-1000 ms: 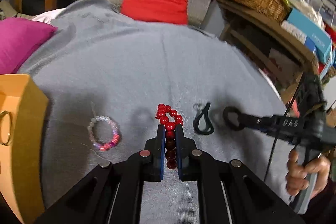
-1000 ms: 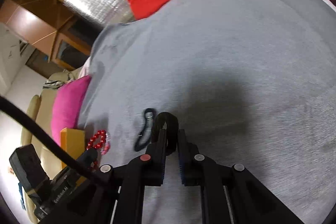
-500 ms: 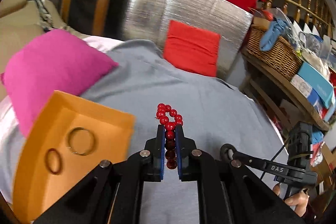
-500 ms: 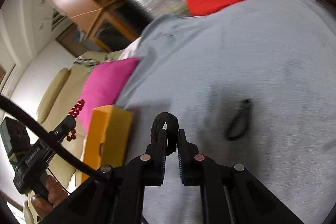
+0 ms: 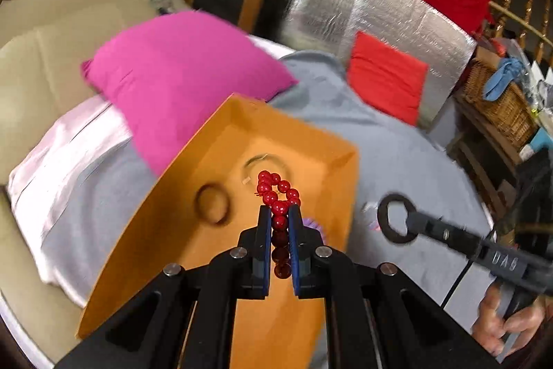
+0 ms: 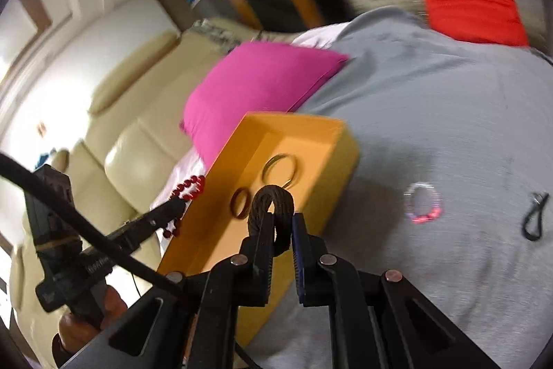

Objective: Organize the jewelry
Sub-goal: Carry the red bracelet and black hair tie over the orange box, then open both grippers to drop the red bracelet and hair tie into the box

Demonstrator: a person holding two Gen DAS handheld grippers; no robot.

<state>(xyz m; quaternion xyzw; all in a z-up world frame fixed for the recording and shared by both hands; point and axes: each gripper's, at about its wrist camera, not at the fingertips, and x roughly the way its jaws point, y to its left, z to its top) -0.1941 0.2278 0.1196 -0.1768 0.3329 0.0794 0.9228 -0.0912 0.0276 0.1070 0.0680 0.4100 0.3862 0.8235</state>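
Note:
My left gripper (image 5: 279,213) is shut on a red bead bracelet (image 5: 276,192) and holds it above the open orange box (image 5: 214,248). The box (image 6: 331,140) holds a gold bangle (image 6: 280,170) and a small brown ring (image 6: 241,203). My right gripper (image 6: 280,220) is shut on a dark braided ring (image 6: 273,201), held over the box's near edge; it also shows in the left wrist view (image 5: 395,218). A pink and clear bead bracelet (image 6: 422,203) and a black loop (image 6: 535,220) lie on the grey blanket (image 6: 449,113).
A magenta cushion (image 5: 183,71) lies behind the box, a red cushion (image 5: 387,78) and silver foil panel (image 5: 380,6) farther back. A cream sofa (image 6: 131,134) stands on the left. A wicker basket (image 5: 501,99) on shelves stands on the right.
Both grippers have swung left from the blanket to the orange box, carrying the red bracelet and the dark ring. The box now fills the middle of both views.

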